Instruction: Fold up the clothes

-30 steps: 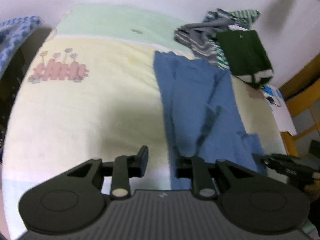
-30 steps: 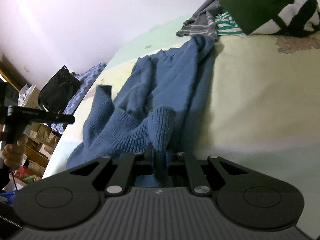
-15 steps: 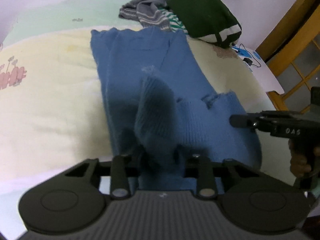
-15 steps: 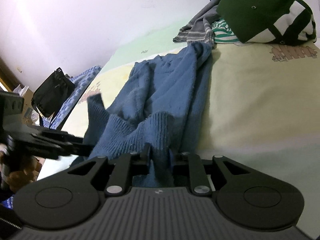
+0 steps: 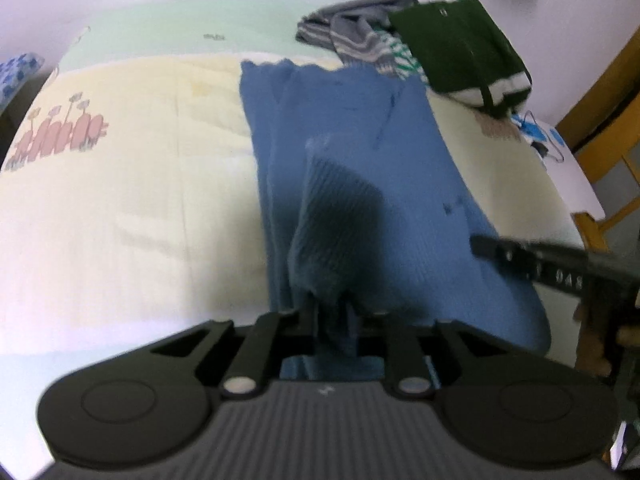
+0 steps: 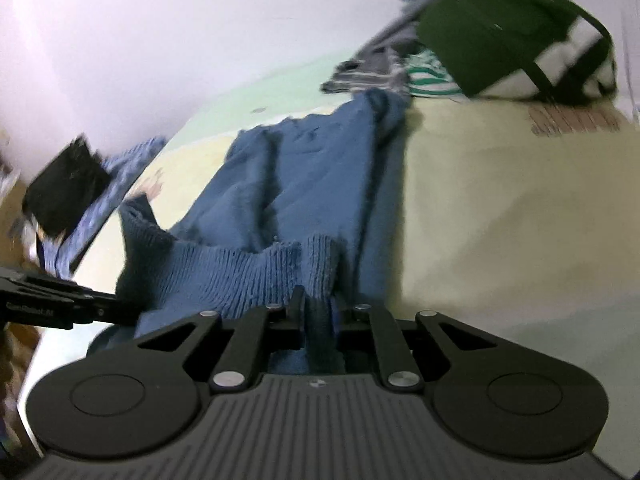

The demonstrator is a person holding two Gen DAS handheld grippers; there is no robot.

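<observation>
Left wrist view shows the blue sweater [image 5: 352, 152] lying lengthwise on the bed [image 5: 132, 200], its ribbed hem pinched in the left hand-held gripper [image 5: 334, 320], while only the right wrist view shows the right hand-held gripper [image 6: 318, 304] clamping that hem.

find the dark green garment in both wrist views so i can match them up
Left wrist view: the dark green garment lies upper right, at the far end of the bed.
Right wrist view: it fills the top right corner.
Shared landmark: the blue sweater runs from both grippers toward it.
</observation>
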